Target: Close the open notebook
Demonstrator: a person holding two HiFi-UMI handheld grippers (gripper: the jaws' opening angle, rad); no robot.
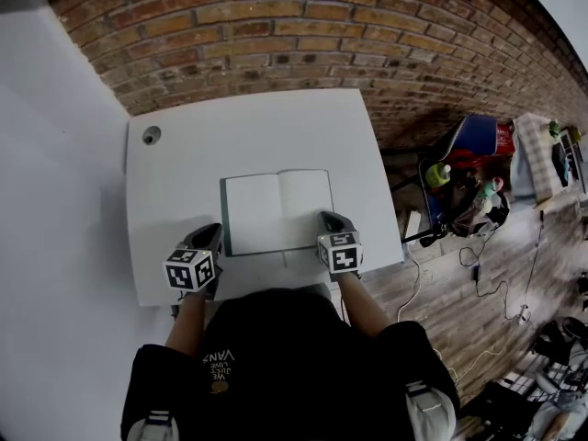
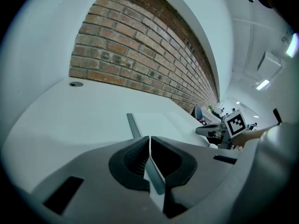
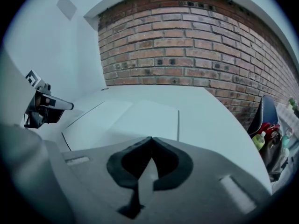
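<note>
An open notebook [image 1: 277, 209] with blank white pages and a dark cover edge lies flat on the white table [image 1: 184, 154]. My left gripper [image 1: 209, 239] hovers at its near left corner, jaws shut with nothing between them. My right gripper [image 1: 329, 220] is at the notebook's near right corner, also shut and empty. In the left gripper view the notebook's dark left edge [image 2: 133, 125] runs ahead of the closed jaws [image 2: 149, 141]. In the right gripper view the white pages [image 3: 135, 118] lie just beyond the closed jaws [image 3: 150, 141].
A round grommet hole [image 1: 152, 135] sits at the table's far left corner. A brick wall [image 1: 303, 35] stands behind the table. A chair with bags and bottles [image 1: 464, 177] and cables on the wooden floor lie to the right.
</note>
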